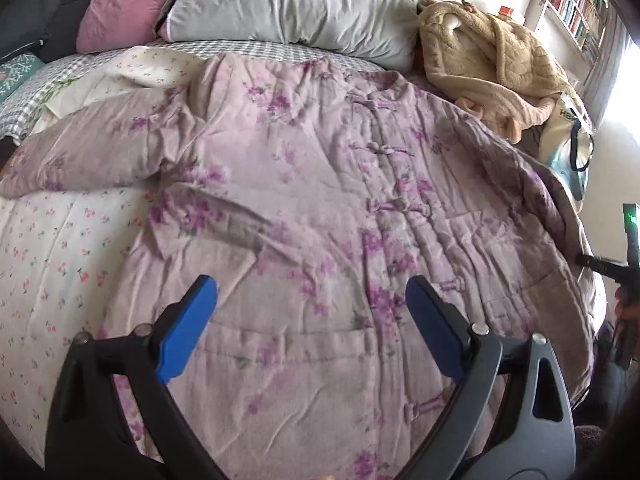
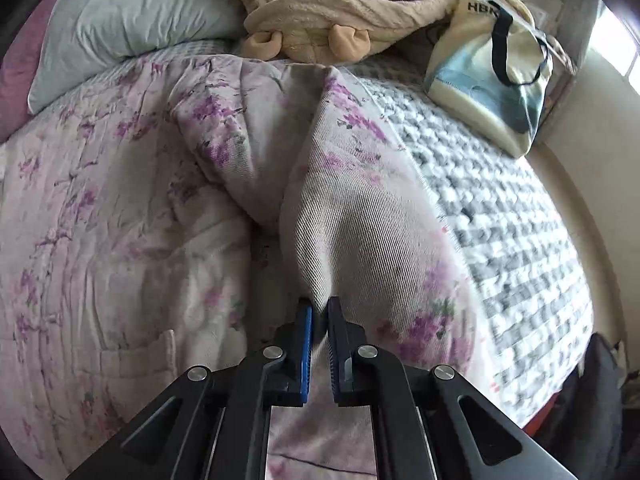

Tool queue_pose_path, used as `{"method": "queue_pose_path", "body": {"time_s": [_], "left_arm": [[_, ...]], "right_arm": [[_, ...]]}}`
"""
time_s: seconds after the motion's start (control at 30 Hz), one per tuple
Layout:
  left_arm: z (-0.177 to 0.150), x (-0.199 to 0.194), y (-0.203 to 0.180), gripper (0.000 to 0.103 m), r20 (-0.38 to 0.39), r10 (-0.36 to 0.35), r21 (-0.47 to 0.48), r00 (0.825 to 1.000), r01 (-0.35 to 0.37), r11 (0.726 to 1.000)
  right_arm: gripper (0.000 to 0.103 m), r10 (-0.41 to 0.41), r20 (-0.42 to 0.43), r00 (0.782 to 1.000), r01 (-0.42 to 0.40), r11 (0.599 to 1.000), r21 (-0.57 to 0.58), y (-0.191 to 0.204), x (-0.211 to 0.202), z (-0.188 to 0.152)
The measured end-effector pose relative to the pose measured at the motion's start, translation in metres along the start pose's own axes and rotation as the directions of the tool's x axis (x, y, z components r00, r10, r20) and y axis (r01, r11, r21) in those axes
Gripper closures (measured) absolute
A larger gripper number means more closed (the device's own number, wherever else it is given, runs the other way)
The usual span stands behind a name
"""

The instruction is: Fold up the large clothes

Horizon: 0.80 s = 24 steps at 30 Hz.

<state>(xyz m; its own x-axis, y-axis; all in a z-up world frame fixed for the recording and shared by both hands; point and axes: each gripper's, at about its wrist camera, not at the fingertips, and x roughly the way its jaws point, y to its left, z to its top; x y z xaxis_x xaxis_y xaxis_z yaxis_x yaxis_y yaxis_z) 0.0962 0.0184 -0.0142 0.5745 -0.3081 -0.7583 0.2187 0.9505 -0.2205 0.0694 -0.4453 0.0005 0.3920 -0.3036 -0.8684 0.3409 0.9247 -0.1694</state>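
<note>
My left gripper (image 1: 312, 300) hovers with jaws spread above the floral padded jacket (image 1: 320, 208) lying buttoned-side up across the bed (image 1: 48, 240). My right gripper (image 2: 319, 312) pinches its sleeve (image 2: 360, 216), lifted near the bed's right edge.

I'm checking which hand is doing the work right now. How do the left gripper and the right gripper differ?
The left gripper is open, fingers spread wide; the right gripper is shut. The left gripper holds nothing and hangs above the floral padded jacket; the right gripper pinches a raised fold of the jacket's right side. Both have blue pads on black frames and point up the bed.
</note>
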Motion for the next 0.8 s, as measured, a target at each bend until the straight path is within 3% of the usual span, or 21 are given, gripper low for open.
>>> {"method": "queue_pose_path", "body": {"time_s": [0.1,0.17,0.2,0.23,0.27,0.3,0.33,0.4,0.43,0.47,0.53,0.63,0.8], "left_arm": [[0.005,0.002,-0.004,0.008,0.014,0.0,0.018,1.0,-0.001,1.0],[0.009,0.007,-0.006,0.008,0.018,0.019,0.034,1.0,-0.02,0.999],[0.011,0.009,-0.006,0.008,0.014,0.017,0.037,1.0,-0.017,0.999],[0.012,0.012,-0.007,0.008,0.009,0.009,0.036,1.0,-0.009,0.999],[0.012,0.014,-0.008,0.008,0.002,0.002,0.035,1.0,-0.002,0.999],[0.012,0.015,-0.01,0.008,-0.005,-0.004,0.034,1.0,0.004,0.999],[0.012,0.016,-0.012,0.008,-0.01,-0.012,0.036,1.0,0.012,0.999],[0.012,0.016,-0.016,0.008,-0.006,-0.015,0.052,1.0,0.016,0.999],[0.012,0.017,-0.017,0.008,-0.003,-0.011,0.061,1.0,0.011,0.998],[0.012,0.017,-0.019,0.008,-0.001,-0.003,0.07,1.0,0.003,0.998],[0.013,0.021,-0.022,0.008,-0.004,0.009,0.076,1.0,-0.009,0.997],[0.013,0.027,-0.025,0.008,-0.021,-0.002,0.064,1.0,0.003,0.998],[0.011,0.038,-0.032,0.008,-0.041,-0.003,0.067,0.999,0.006,0.998]], "right_arm": [[0.097,-0.147,0.043,0.988,0.149,0.988,-0.048,-0.022,-0.021,0.022],[0.098,-0.271,0.089,0.958,0.275,0.961,-0.039,-0.045,-0.031,0.043],[0.099,-0.396,0.137,0.908,0.405,0.914,-0.042,-0.06,-0.034,0.058],[0.099,-0.561,0.191,0.806,0.578,0.815,-0.044,-0.075,-0.034,0.073],[0.099,-0.648,0.226,0.727,0.669,0.743,-0.022,-0.092,-0.036,0.085],[0.097,-0.655,0.249,0.714,0.67,0.742,0.029,-0.111,-0.044,0.094],[0.093,-0.614,0.263,0.744,0.614,0.784,0.094,-0.129,-0.055,0.098],[0.07,-0.492,0.276,0.826,0.426,0.865,0.267,-0.17,-0.079,0.098],[0.031,-0.418,0.278,0.865,0.326,0.888,0.323,-0.187,-0.084,0.093],[0.006,-0.369,0.274,0.888,0.267,0.899,0.346,-0.196,-0.084,0.089],[0.006,-0.308,0.276,0.91,0.198,0.91,0.364,-0.206,-0.078,0.076],[0.006,-0.226,0.201,0.953,0.138,0.917,0.374,-0.22,-0.044,0.048],[0.006,-0.085,0.064,0.994,0.042,0.866,0.499,-0.246,0.035,-0.005]]}}
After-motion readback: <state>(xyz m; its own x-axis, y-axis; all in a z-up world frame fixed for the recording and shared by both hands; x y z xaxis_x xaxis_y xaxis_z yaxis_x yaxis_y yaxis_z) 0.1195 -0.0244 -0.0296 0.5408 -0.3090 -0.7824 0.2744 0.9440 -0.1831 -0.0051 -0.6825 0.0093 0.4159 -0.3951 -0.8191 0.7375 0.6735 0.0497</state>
